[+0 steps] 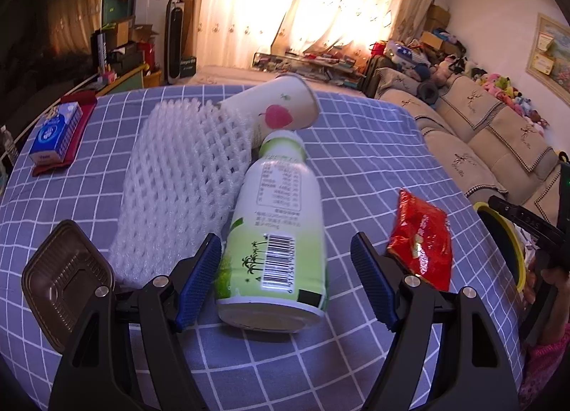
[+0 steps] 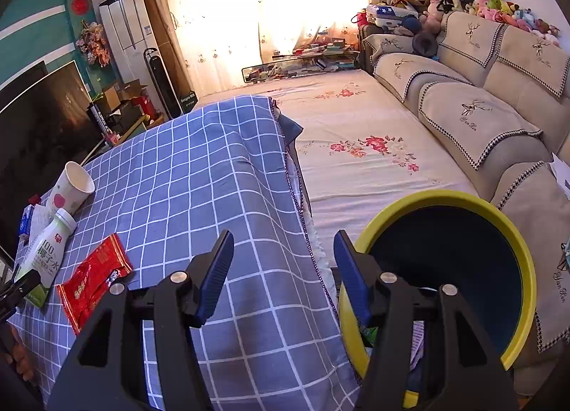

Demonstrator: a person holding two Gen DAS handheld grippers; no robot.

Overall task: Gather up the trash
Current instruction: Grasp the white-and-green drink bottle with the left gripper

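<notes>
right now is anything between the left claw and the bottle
Nothing visible. The bottle lies on its side with its base already between the left claw's open pads. The foam net lies beside it on one side, the red wrapper on the other.

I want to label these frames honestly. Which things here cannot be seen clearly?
- Yellow bin: contents mostly hidden by the right gripper in the right wrist view.
- Paper cup: base covered by foam net in the left wrist view.
- Bottle: label print blurred there.

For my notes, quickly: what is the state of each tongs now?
Left tongs: open around the bottle, not gripping.
Right tongs: open, empty.
</notes>
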